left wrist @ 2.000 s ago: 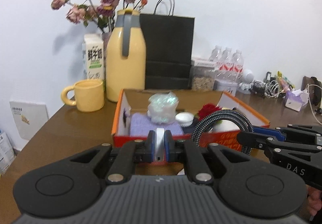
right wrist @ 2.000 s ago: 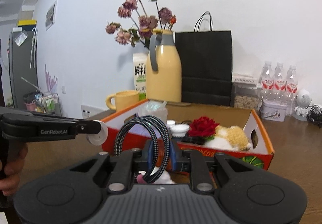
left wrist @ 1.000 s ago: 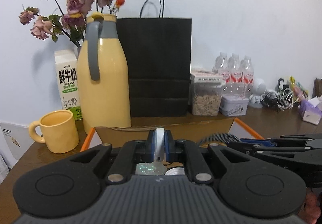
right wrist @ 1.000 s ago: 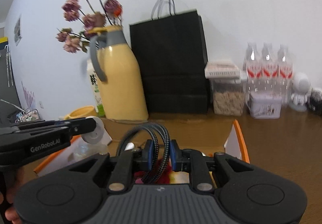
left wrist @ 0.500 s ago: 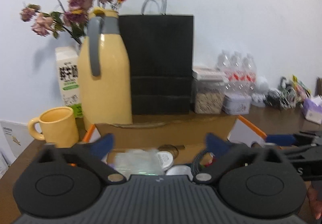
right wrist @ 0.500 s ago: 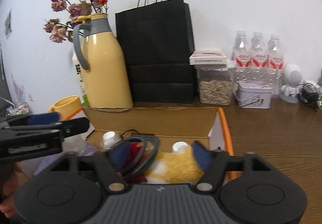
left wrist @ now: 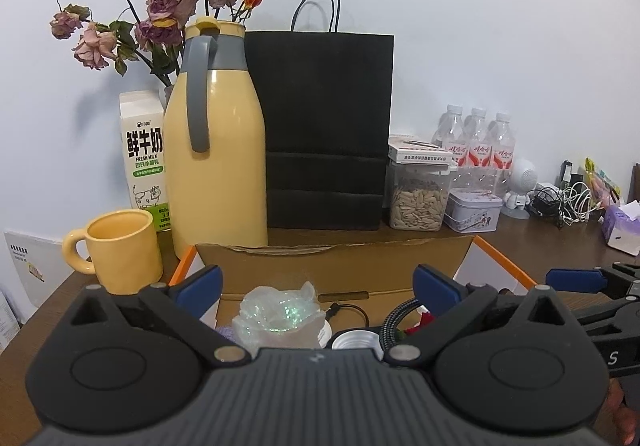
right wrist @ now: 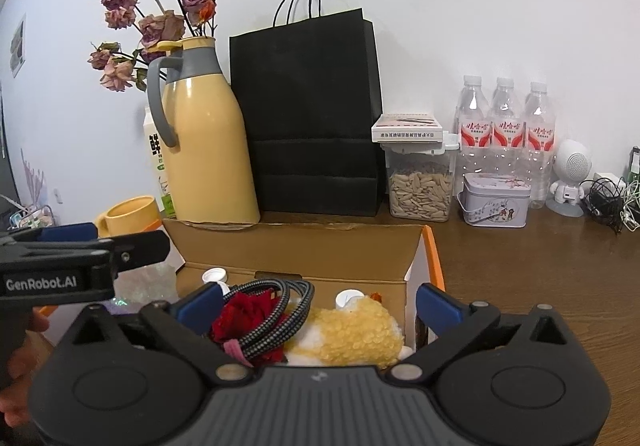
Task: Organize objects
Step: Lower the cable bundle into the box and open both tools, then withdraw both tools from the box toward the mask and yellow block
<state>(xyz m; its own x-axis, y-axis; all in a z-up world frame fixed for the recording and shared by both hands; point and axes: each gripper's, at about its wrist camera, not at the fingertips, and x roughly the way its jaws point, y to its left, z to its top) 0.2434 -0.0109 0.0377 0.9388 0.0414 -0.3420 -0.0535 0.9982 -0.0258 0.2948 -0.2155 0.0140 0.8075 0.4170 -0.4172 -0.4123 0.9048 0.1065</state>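
**Both claws spread over the box**

Left wrist: my left gripper [left wrist: 316,284] is spread wide, holding nothing, above the cardboard box [left wrist: 332,262]; a crinkled plastic bag [left wrist: 282,316] lies inside.

Right wrist: my right gripper [right wrist: 318,300] gapes empty too. The braided cable [right wrist: 272,320] rests on a red flower [right wrist: 248,316] beside a yellow plush [right wrist: 356,334] in the box.

Both my wrist cams sit low over the box [left wrist: 332,258], close in, facing the back wall. Left cam looks straight at the bag [left wrist: 326,125] and jug [left wrist: 218,149], with my right gripper [left wrist: 576,278] poking in at its right edge. Right cam sits a bit further right, jug [right wrist: 204,141] and bag [right wrist: 312,117] shifted left, my left gripper [right wrist: 80,246] at its left edge. Shared: box [right wrist: 296,246], jug, bag, bottles [left wrist: 476,141], tin [right wrist: 496,201].
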